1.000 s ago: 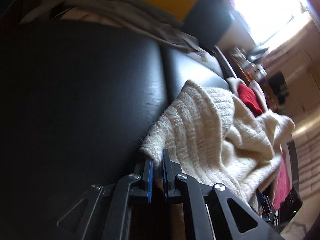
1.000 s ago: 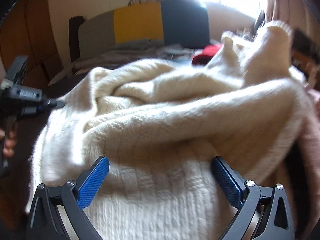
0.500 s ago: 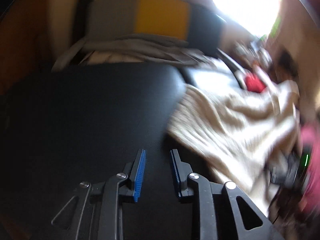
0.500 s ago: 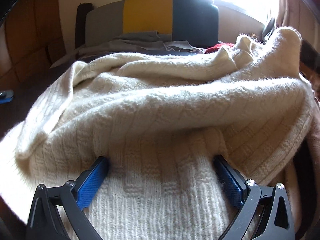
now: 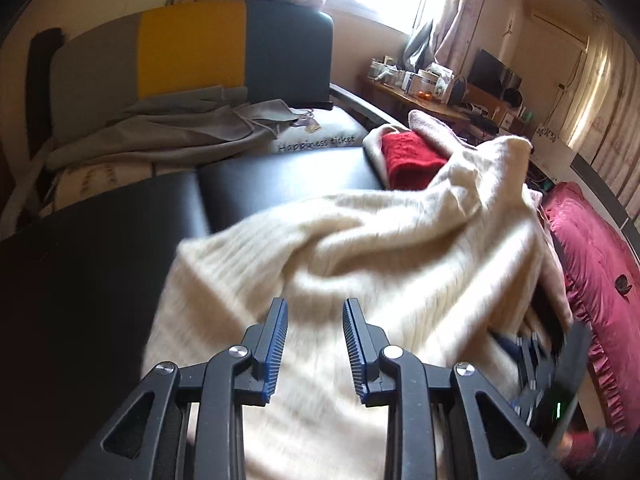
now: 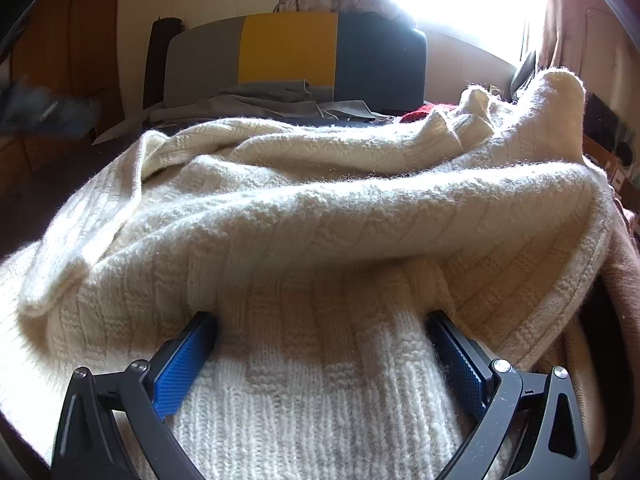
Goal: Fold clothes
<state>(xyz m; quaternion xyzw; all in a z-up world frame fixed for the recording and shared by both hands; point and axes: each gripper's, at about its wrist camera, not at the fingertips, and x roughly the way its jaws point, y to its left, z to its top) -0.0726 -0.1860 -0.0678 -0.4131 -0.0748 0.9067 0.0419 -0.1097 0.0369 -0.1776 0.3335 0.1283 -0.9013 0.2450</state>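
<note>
We see the cream knitted sweater (image 5: 360,248) lying crumpled on the black padded surface (image 5: 100,248), spread toward its right side. Beyond the sweater lies a red garment (image 5: 412,158), and farther back a grey cloth (image 5: 168,128) is heaped before the grey, yellow and blue headboard (image 5: 192,48). To the sweater's right sits a crimson quilt (image 5: 592,264). Our left tongs (image 5: 315,312) hang above the sweater's near edge; their jaws have just been opening and now stand apart with nothing pinched between them. Our right tongs (image 6: 320,324) are spread wide, the blue pads (image 6: 182,364) resting on either side of the sweater's ribbed hem without squeezing it.
</note>
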